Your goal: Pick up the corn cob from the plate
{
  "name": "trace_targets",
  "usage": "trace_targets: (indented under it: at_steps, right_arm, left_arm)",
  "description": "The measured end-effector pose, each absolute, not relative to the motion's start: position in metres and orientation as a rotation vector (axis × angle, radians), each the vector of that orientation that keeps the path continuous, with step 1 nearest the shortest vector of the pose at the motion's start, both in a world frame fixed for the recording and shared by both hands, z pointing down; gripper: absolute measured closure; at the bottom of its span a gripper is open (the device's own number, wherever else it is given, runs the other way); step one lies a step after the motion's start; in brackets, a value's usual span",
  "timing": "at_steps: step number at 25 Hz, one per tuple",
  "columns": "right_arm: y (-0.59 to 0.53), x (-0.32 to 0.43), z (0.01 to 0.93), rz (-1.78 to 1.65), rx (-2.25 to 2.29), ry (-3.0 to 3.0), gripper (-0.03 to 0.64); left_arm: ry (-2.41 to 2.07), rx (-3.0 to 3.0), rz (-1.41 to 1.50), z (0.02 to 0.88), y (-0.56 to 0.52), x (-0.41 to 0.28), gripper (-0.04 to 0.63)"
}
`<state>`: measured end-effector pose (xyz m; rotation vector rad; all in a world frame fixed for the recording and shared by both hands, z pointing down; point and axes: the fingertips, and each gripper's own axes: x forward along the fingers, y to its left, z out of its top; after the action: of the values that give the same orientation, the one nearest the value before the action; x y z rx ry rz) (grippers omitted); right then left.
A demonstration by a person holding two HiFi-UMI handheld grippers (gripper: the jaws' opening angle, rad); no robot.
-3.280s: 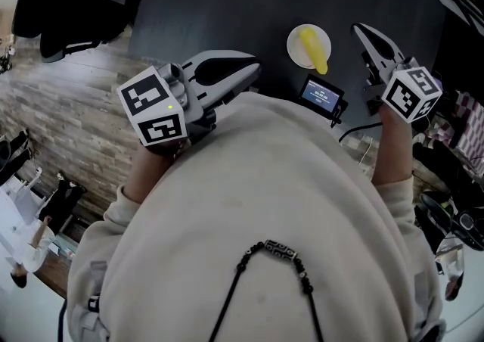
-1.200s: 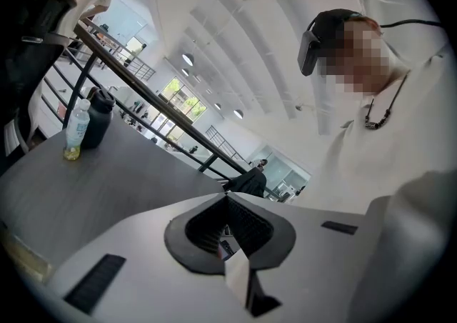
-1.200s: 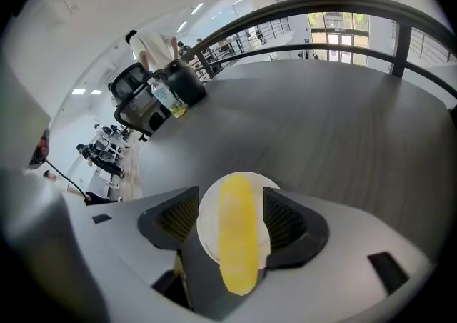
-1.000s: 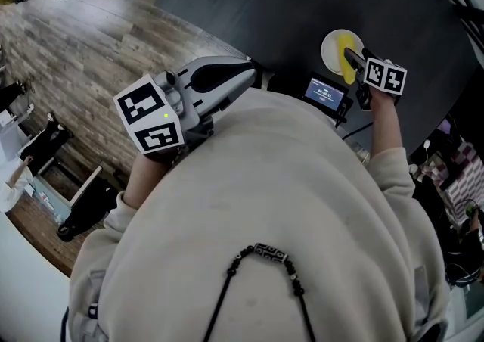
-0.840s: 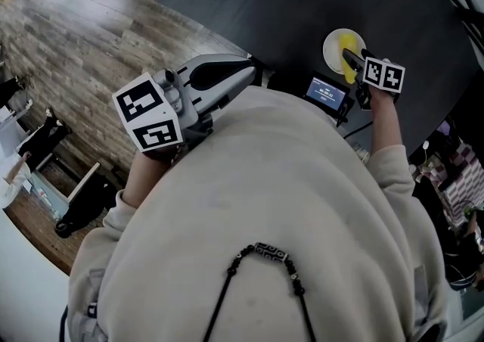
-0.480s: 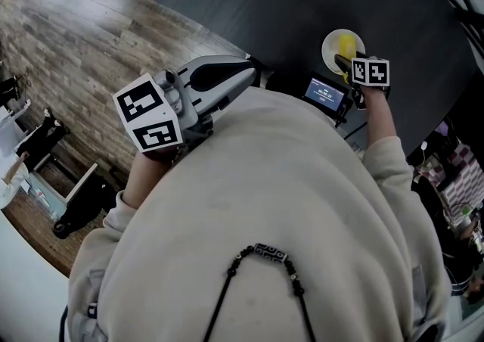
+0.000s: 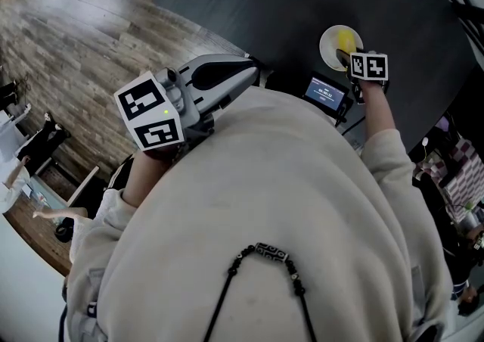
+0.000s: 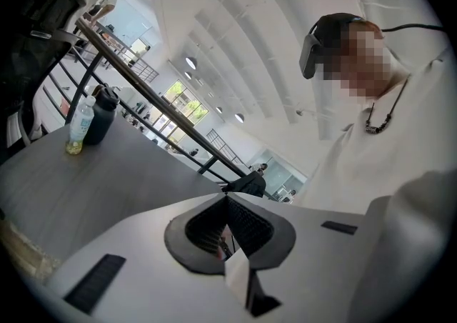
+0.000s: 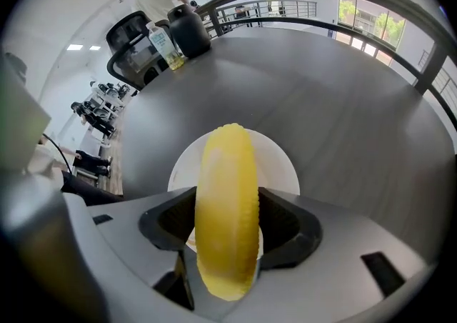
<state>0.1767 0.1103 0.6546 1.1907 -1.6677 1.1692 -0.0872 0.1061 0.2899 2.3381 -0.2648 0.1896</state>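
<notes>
A yellow corn cob lies lengthwise on a small white plate on the dark table. In the head view the plate and corn cob sit at the upper right, half hidden by the right gripper's marker cube. My right gripper points steeply down over the plate. Its jaws are closing, with the cob between them and both pads against its sides. My left gripper hovers by the table's near edge, far left of the plate. Its jaws are shut on nothing.
A small device with a lit screen and a cable sit just in front of the plate. A clear bottle and a dark flask stand at the table's far end. Wooden floor lies left of the table.
The right gripper shifted over the plate and sank onto the corn cob, so its cube now hides part of the plate. The left gripper stayed put.
</notes>
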Motion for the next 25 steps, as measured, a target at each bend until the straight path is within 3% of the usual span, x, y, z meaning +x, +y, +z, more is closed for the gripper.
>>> trace_targets:
  at_steps: [12,25]
  right_arm:
    - [0.108,0.166,0.644,1.092,1.094,-1.729,0.357]
    - [0.079,0.157,0.52,1.01,1.282,-1.978,0.357]
  left_arm:
    - [-0.23,2.354,0.201,0.289,0.107,-0.08,0.589]
    - [-0.034,2.438,0.229,0.27,0.082,-0.066,0.589]
